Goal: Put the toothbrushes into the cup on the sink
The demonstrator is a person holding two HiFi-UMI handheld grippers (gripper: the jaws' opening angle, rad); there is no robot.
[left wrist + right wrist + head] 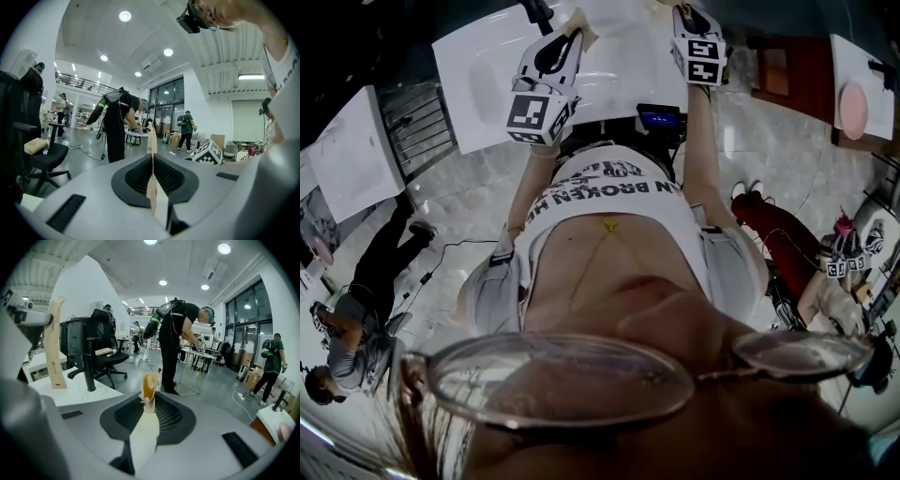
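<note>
Eyeglasses (pixel 553 380) fill the bottom of the head view, closest to the lens, and past them comes the wearer's white printed shirt (pixel 619 192). Both arms reach up the picture toward a white bench (pixel 483 70). The left tool (pixel 578 21) is over that bench, with its marker cube (pixel 539 117) facing the camera. The right tool (pixel 689 19) is beside it at the top edge. A small device with a blue screen (pixel 659 118) sits at the bench's near edge between the two arms. Another person (pixel 356 328) crouches on the floor at the left.

Seen from the left gripper view, the left tool's cream pads (pixel 152 140) press flat together in one thin edge with nothing between them, so it is closed and empty. Beyond it a person in black (pixel 117 126) bends over a table, and an office chair (pixel 42 154) stands at the left.

The right gripper view shows the right tool's pads (pixel 150 385) also pressed together, closed on nothing. To its left lies the white bench, a black chair (pixel 93 352) behind it, and the left tool's cream fingers (pixel 55 343) rise at the picture's left side.

Where the toothbrushes and the cup are I cannot tell from any view.
</note>
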